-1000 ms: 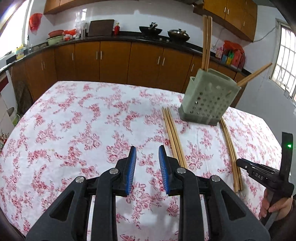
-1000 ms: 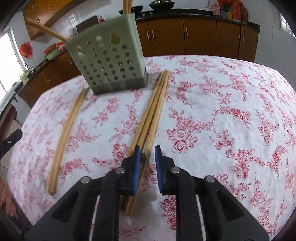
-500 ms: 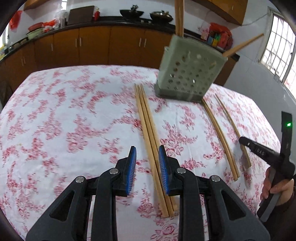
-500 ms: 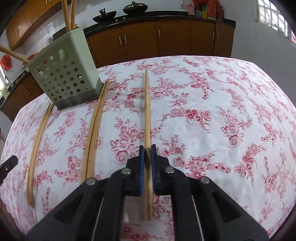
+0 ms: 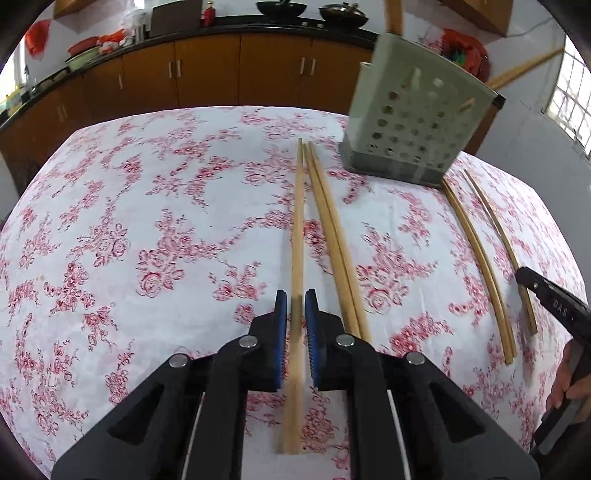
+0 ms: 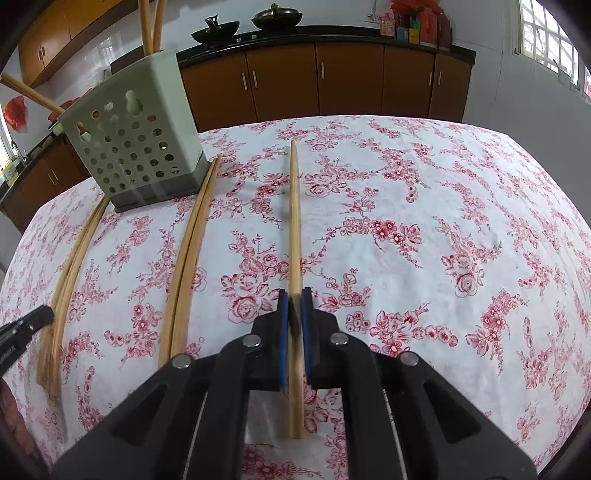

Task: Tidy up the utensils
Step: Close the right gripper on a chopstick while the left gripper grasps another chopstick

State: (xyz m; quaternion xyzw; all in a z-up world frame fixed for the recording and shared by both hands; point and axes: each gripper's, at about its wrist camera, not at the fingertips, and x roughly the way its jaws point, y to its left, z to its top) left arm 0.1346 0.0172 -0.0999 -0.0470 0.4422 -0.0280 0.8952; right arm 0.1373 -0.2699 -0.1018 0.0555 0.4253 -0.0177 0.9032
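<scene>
Chopstick (image 5: pixel 297 236) lies gripped between left tongs (image 5: pixel 295 314), tip pointing away.

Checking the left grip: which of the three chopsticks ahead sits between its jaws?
The leftmost chopstick, apart from the side-by-side pair beside it; the left gripper has just been closing its jaws on it.

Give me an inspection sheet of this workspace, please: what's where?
Surface: floral tablecloth, flat.
Job's things: green holder with standing chopsticks in it; left pair and right pair lying loose on the cloth.
Clutter: nothing seen.
Grippers: left tongs have just been closing, pads now on the left-held chopstick; right tongs shut on the right-held chopstick.
Cables: nothing seen.
Surroundings: brown cabinets, woks, window.
</scene>
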